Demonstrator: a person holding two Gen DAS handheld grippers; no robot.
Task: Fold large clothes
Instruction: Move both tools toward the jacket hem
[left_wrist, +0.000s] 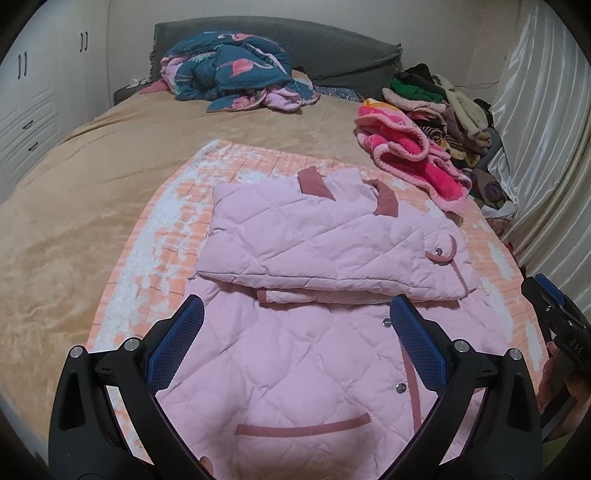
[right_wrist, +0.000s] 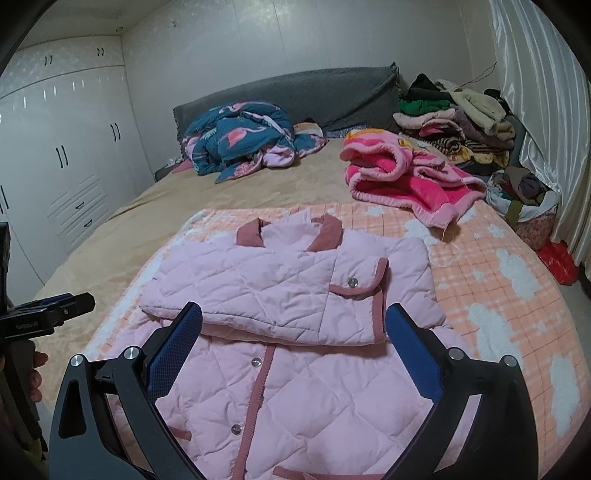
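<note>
**Pink jacket part-folded, both tongs spread above it**

The pink quilted jacket (left_wrist: 317, 295) lies on a peach checked blanket (left_wrist: 173, 229) spread over the near half of the bed (left_wrist: 92, 177). Its collar end, at 12 o'clock from the tongs, sits doubled as a thick layer over the body, with the sleeves seemingly tucked under; the lower half with snaps and pocket trim is flat and unfolded. By that showing the fold is roughly midway: the hem end has yet to be brought up and the bundle set aside.

The left gripper (left_wrist: 295, 343) hovers over the lower half, jaws wide apart and holding nothing. The right gripper (right_wrist: 295, 347) does the same.

The left view catches the right tool at 3 o'clock and the jacket's lower pocket. The right view alone shows the white wardrobe (right_wrist: 70, 155) at 9 o'clock, a red bag (right_wrist: 557, 260) on the floor at 3 o'clock, and the breast pocket (right_wrist: 356, 284) squarely.
</note>
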